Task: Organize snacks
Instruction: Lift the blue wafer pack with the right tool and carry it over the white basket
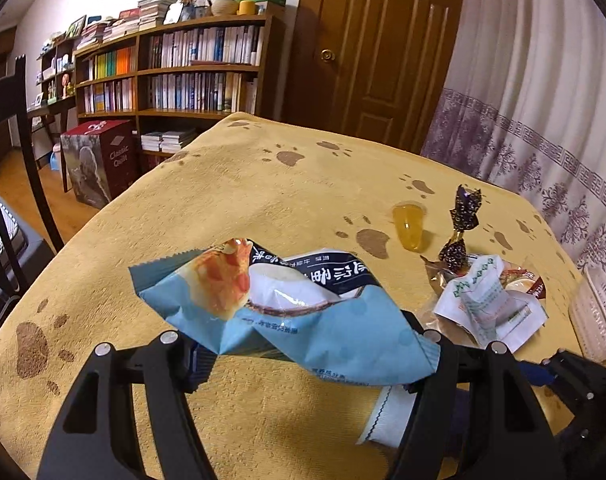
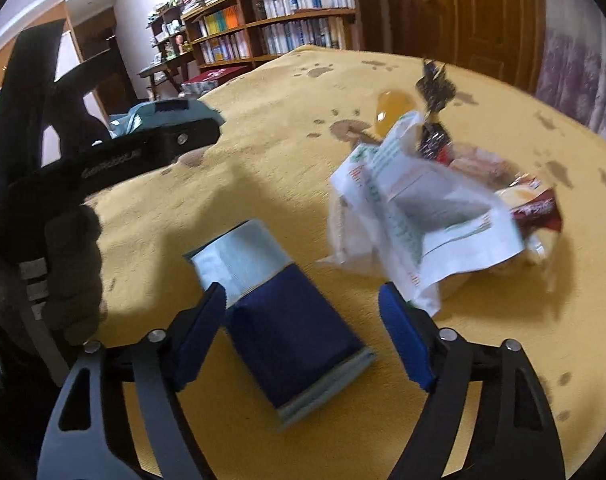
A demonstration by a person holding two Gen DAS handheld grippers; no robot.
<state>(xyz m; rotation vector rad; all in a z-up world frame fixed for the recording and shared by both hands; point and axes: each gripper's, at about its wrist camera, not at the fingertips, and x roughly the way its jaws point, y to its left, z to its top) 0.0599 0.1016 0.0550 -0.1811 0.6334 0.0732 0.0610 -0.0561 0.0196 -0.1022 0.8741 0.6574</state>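
A crumpled light blue snack bag (image 1: 287,312) hangs above the yellow paw-print cloth (image 1: 263,200), and my left gripper (image 1: 309,360) is shut on its lower edge. In the right wrist view that gripper and bag (image 2: 163,114) show at the upper left, held by a gloved hand (image 2: 71,260). A dark blue packet (image 2: 295,336) with pale ends lies flat on the cloth between the fingers of my right gripper (image 2: 303,316). The right pad stands apart from it, so the jaws are open. A white and green wrapper (image 2: 423,208) brushes the right fingertip.
An orange jelly cup (image 1: 410,226) and a dark twisted candy (image 1: 461,232) lie beyond the wrapper pile, with a red-brown packet (image 2: 539,212) under it. A white slatted basket (image 1: 595,312) stands at the table's right edge. Bookshelves (image 1: 191,64) and a door (image 1: 383,40) are behind.
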